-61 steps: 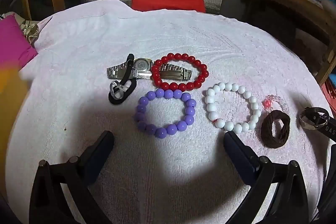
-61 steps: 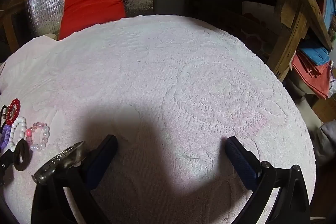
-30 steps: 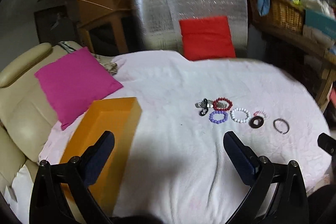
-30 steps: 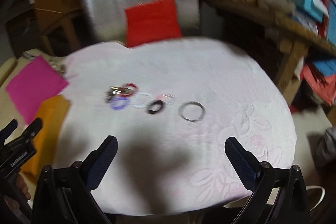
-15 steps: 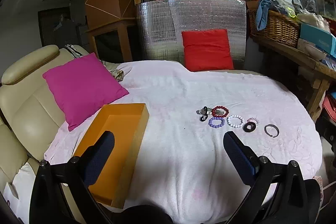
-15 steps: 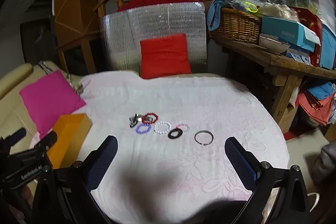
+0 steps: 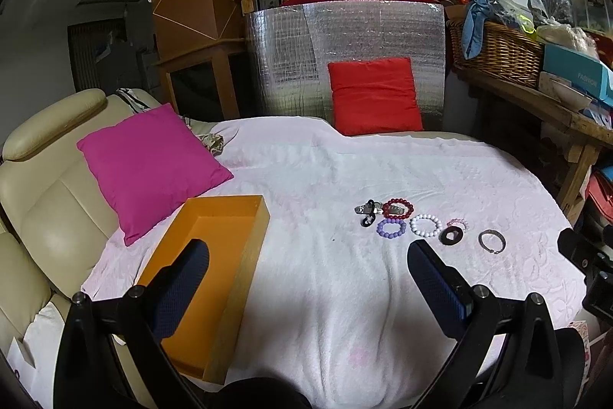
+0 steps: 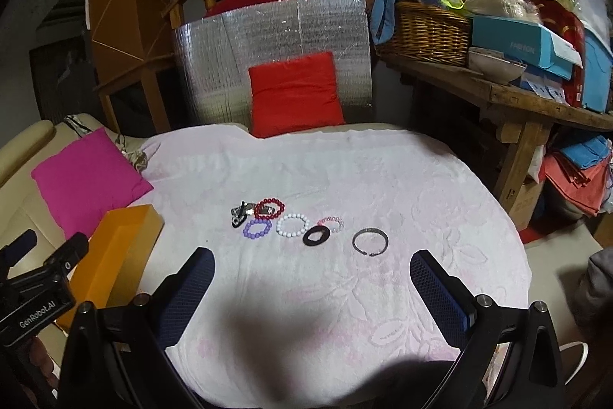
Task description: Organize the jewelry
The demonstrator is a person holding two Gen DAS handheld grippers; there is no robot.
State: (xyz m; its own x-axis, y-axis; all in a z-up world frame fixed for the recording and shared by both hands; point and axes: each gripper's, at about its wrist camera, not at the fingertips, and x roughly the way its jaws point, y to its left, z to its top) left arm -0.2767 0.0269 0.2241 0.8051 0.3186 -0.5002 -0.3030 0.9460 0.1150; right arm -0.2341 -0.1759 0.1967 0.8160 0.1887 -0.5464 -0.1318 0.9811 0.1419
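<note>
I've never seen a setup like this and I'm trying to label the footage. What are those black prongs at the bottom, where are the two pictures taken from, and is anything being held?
Each picture comes from a camera on a handheld gripper, looking along its fingers. The left gripper and right gripper are both open, holding nothing. On the pale pink cloth lie a red bead bracelet, a purple one, a white one, a metal bangle and other small pieces. An orange box sits to the left.

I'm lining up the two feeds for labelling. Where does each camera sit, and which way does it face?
Left wrist: on the left gripper, facing the white cloth, orange box near-left; open jaws show.
Right wrist: on the right gripper, further right; open jaws and the left gripper show.
Shared: the jewelry row, silver bangle rightmost, red cushion.
</note>
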